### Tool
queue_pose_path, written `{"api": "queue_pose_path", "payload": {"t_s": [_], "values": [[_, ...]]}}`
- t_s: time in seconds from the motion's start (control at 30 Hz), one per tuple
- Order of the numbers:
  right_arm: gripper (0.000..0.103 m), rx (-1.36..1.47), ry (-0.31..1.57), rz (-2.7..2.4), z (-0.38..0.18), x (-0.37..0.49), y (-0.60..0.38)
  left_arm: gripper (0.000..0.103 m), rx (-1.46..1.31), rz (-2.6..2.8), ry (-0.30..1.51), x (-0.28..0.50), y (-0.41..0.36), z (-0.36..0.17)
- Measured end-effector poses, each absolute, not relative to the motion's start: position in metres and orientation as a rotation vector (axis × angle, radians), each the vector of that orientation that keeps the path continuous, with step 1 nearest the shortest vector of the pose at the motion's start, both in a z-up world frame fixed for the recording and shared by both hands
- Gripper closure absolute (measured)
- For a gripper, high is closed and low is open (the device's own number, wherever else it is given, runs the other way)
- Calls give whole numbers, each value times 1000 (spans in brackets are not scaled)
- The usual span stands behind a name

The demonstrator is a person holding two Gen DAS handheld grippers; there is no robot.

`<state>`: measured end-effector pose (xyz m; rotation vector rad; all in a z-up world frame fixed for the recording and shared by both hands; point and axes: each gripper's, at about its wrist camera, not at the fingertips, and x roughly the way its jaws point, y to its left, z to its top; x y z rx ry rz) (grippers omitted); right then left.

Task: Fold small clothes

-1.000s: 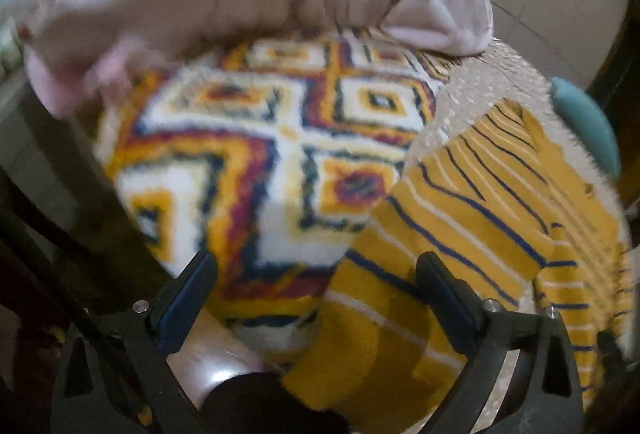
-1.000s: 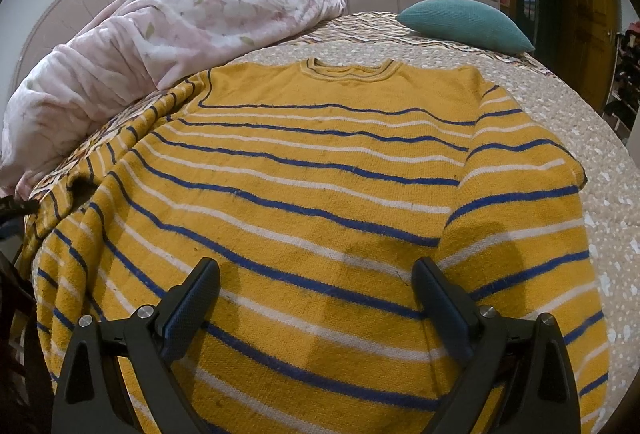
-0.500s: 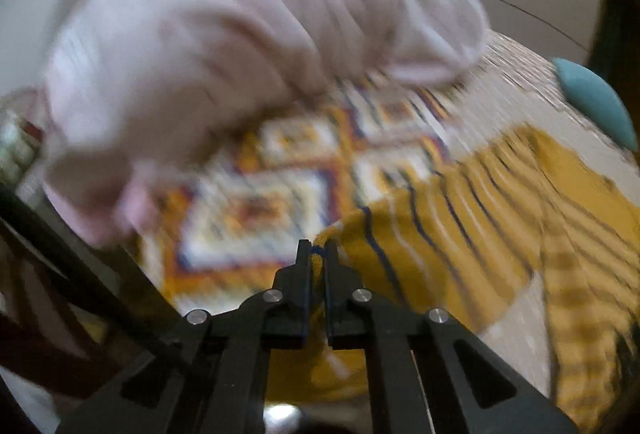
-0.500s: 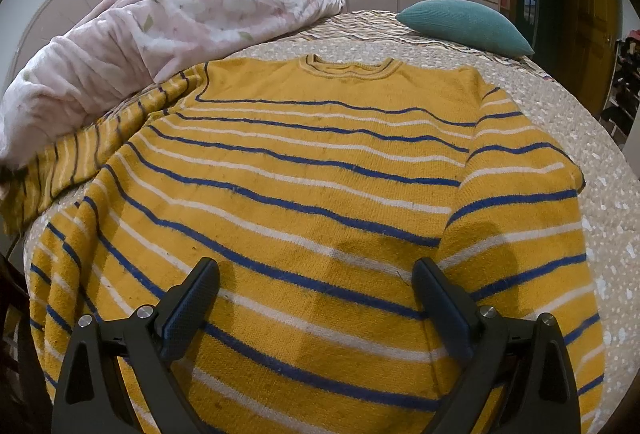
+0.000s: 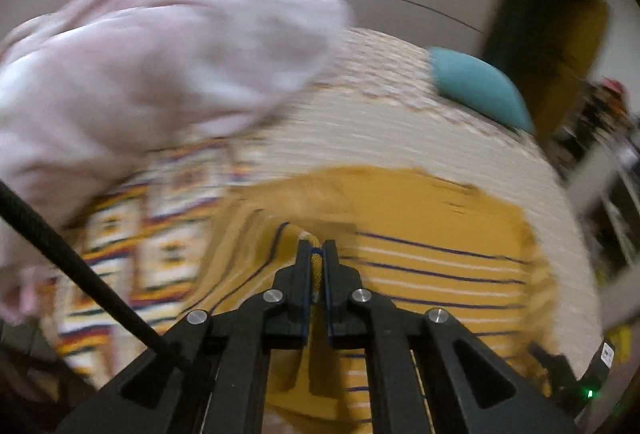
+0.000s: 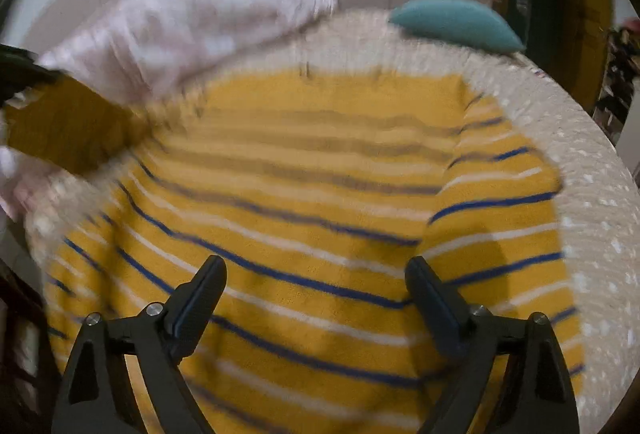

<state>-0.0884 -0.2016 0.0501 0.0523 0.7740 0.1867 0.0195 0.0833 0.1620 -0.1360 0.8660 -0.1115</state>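
A yellow sweater (image 6: 304, 202) with blue and white stripes is lying spread across a cream bedspread (image 6: 592, 194), its collar toward the far side of the bed. The left gripper (image 5: 318, 254) is pinching a bunch of the sweater's yellow knit, its two fingers pressed nearly together with only the fabric between them. In the right wrist view, the sweater's left sleeve (image 6: 68, 126) is hanging lifted off the bed at the left edge of the frame, in front of a pale pink quilt (image 6: 172, 30). The right gripper (image 6: 316, 290) is hovering over the lower body of the sweater with its fingers spread wide, gripping nothing. A teal cushion (image 6: 456, 20) is resting at the far edge of the bed, well apart from the sweater. A blanket (image 5: 128, 234) patterned in white, orange and dark blue is showing beneath the quilt beside the sweater. Both views are blurring with motion.
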Motion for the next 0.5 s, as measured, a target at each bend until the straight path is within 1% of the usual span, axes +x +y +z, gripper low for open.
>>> {"api": "queue_pose_path", "payload": {"t_s": [0.03, 0.17, 0.2, 0.23, 0.27, 0.33, 0.4, 0.47, 0.5], "values": [[9, 92, 723, 183, 65, -101, -214, 98, -121, -163, 878, 26, 54, 161], [9, 170, 643, 79, 87, -130, -265, 97, -85, -335, 914, 48, -55, 148], [8, 191, 637, 38, 86, -135, -280, 95, -88, -366, 939, 55, -73, 141], [8, 219, 639, -18, 81, -142, -303, 90, -95, -390, 972, 62, -93, 132], [8, 236, 657, -50, 76, -145, -317, 87, -110, -403, 1000, 67, -107, 122], [8, 281, 706, -109, 61, -153, -348, 87, -138, -405, 1048, 68, -123, 105], [8, 328, 714, -136, 54, -165, -368, 83, -161, -442, 1068, 59, -121, 97], [8, 371, 718, -143, 48, -177, -387, 65, -155, -447, 1062, 43, -117, 95], [8, 386, 721, -142, 47, -180, -393, 61, -148, -439, 1040, 31, -110, 97]]}}
